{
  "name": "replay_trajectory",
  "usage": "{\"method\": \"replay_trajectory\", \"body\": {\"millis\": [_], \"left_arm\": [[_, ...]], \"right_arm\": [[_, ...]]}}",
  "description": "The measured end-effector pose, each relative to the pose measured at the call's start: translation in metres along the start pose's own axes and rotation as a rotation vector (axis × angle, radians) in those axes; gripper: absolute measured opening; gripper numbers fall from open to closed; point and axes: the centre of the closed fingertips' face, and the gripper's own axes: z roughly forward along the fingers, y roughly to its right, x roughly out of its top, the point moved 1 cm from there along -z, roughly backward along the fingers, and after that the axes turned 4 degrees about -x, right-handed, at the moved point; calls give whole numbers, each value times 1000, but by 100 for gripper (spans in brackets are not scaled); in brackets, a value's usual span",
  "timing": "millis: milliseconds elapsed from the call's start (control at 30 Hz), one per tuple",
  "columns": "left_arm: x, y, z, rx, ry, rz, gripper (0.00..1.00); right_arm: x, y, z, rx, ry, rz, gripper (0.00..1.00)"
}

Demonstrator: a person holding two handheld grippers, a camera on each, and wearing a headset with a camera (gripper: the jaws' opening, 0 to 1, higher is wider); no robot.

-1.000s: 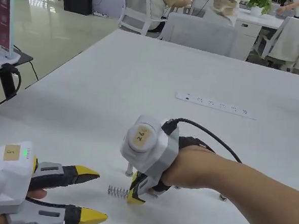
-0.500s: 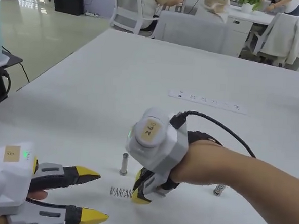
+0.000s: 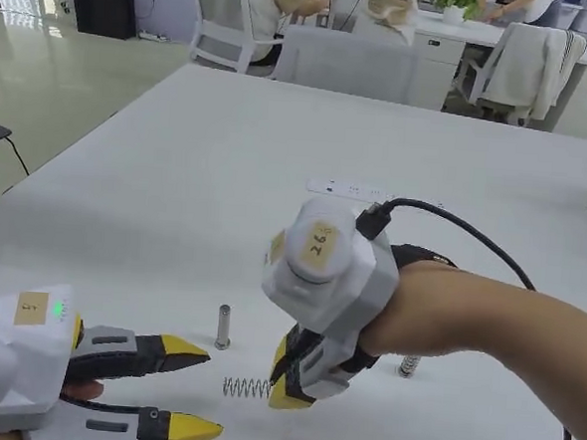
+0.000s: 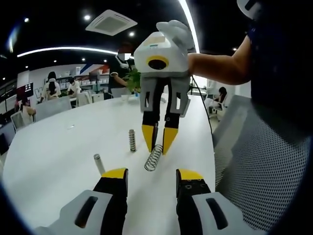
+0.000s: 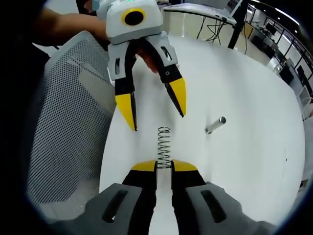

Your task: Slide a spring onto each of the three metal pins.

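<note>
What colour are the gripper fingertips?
Yellow fingertips; best seen in the right gripper view.

White table (image 3: pixel 167 162) carries a bare pin (image 3: pixel 223 327), spring-clad pin (image 3: pixel 408 366), power strip (image 3: pixel 343 190).

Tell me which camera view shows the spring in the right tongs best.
The right gripper view: the spring runs straight out from the closed right tongs, coils clear. The head view shows it small, one end behind the tongs; the left gripper view shows it slanting below their tips.
</note>
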Motion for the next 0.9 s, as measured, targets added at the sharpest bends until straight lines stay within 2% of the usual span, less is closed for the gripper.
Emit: {"method": "replay_trajectory", "body": {"millis": [267,567,900], "left_arm": [[5,6,4,-25,19,11,26],[11,5,5,-29,48,20,15],[11,5,5,-35,56,26,3]], "right_arm": [[7,-4,-4,2,14,-31,8],[14,-4,-6,1,27,-62,8],[15,-4,-6,-1,29,-97,8]]}}
